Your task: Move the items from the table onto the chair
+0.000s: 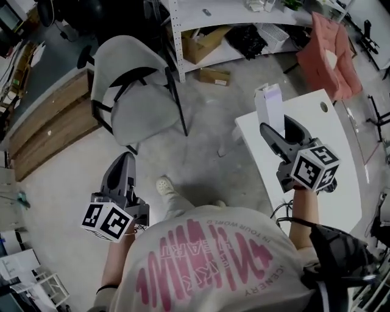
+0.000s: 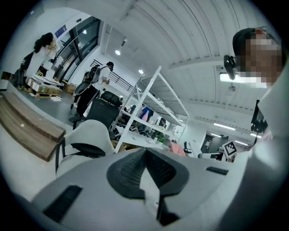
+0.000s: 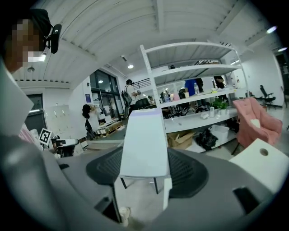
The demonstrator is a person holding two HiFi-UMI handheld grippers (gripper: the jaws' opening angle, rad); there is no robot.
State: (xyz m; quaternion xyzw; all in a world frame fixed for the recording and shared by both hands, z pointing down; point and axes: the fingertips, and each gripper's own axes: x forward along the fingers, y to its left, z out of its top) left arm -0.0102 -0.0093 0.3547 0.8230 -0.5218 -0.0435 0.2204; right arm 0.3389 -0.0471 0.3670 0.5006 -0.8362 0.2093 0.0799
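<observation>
So, from the left: the chair (image 1: 131, 103) is parked on the floor (image 1: 207, 140) out ahead of the left gripper (image 1: 125, 157), past its fingertips and a touch to their left, well apart from them. In the left gripper view its pale backrest is seen just left of the fingers (image 2: 126, 169). Those fingers are brought together at the tips and nothing is carried between them. They're pointed roughly level, toward the chair and the shelf (image 1: 219, 18) behind it.

Between the two grippers, lower down, a shoe (image 1: 164, 184) is planted on the floor.

Over on the right, the right gripper (image 1: 277, 125) is held up over the near corner of the bench (image 1: 323, 152). A box (image 1: 269, 103), white with a pale purple band at its far end, is clamped between its fingers. The fingers are kept fairly wide because the box fills the gap, and both dark pads are pressed against its sides. The box sticks out well past the fingertips. In the head view it is raised clear of the bench top, over the edge nearest the chair. The chair is off to the left of these fingers, well apart, with bare floor between.

Farther right, beyond the fingertips and past the bench, a pink seat (image 1: 329, 58) is visible.
</observation>
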